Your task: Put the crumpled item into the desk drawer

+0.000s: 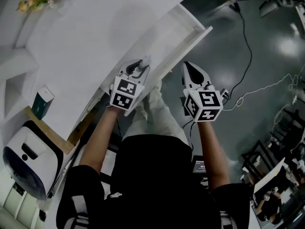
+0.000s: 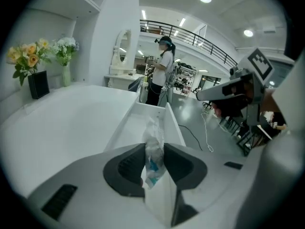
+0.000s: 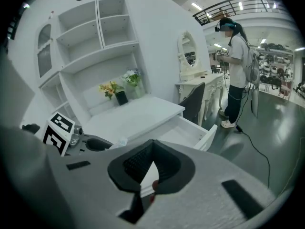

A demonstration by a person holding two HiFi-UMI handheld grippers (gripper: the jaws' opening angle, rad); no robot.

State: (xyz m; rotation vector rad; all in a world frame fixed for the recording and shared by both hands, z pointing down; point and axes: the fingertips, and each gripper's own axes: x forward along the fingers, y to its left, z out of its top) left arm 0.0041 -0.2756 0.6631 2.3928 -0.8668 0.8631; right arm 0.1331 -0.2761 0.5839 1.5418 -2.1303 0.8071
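The crumpled wrapper [image 2: 153,147] sits pinched between the fingers [image 2: 127,168] of the left gripper [image 1: 137,68], its long axis upright, with the top standing up past the fingertips. Straight ahead of it and lower lies the open drawer [image 2: 135,128], whose white floor runs away from the fingers beside the desk [image 2: 66,123]. The left gripper is therefore the one placed to drop it, with a short reach forward and down. The right gripper [image 3: 152,151] hangs beside the drawer over the floor, fingers closed on nothing.
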